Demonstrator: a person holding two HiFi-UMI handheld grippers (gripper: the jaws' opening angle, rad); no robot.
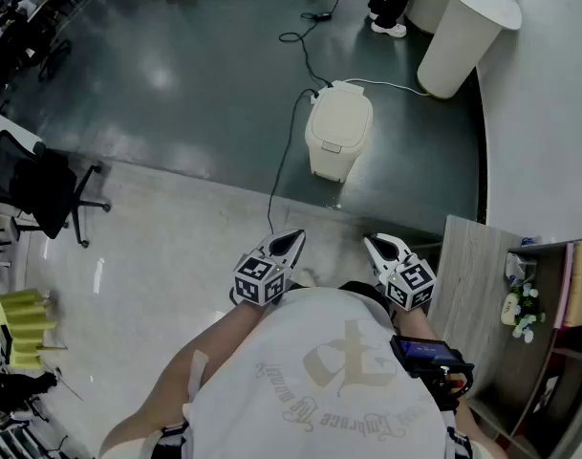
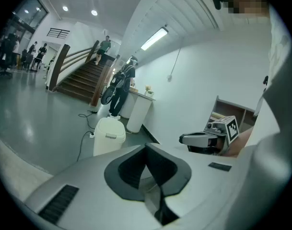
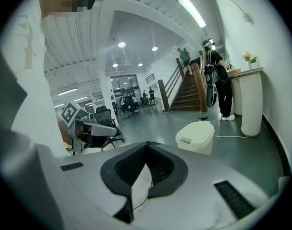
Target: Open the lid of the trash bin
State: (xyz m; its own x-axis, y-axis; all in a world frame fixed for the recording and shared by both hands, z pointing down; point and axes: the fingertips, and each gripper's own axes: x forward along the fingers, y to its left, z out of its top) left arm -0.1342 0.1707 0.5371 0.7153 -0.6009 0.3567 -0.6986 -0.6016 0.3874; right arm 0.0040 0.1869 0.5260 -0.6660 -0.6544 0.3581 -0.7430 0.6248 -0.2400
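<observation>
A cream trash bin (image 1: 338, 132) stands on the dark floor ahead of me with its lid down; it also shows as the bin (image 2: 110, 135) in the left gripper view and the bin (image 3: 196, 137) in the right gripper view. My left gripper (image 1: 295, 236) and right gripper (image 1: 372, 242) are held side by side near my body, well short of the bin and pointing toward it. On each gripper the jaws meet at the tip with nothing between them: left gripper (image 2: 146, 145), right gripper (image 3: 146, 143).
A black cable (image 1: 286, 151) runs across the floor to the bin's left side. A white pedestal (image 1: 463, 36) stands behind the bin at the right, a person (image 1: 391, 8) beside it. An office chair (image 1: 32, 185) is at the left, a wooden shelf (image 1: 472, 275) at the right.
</observation>
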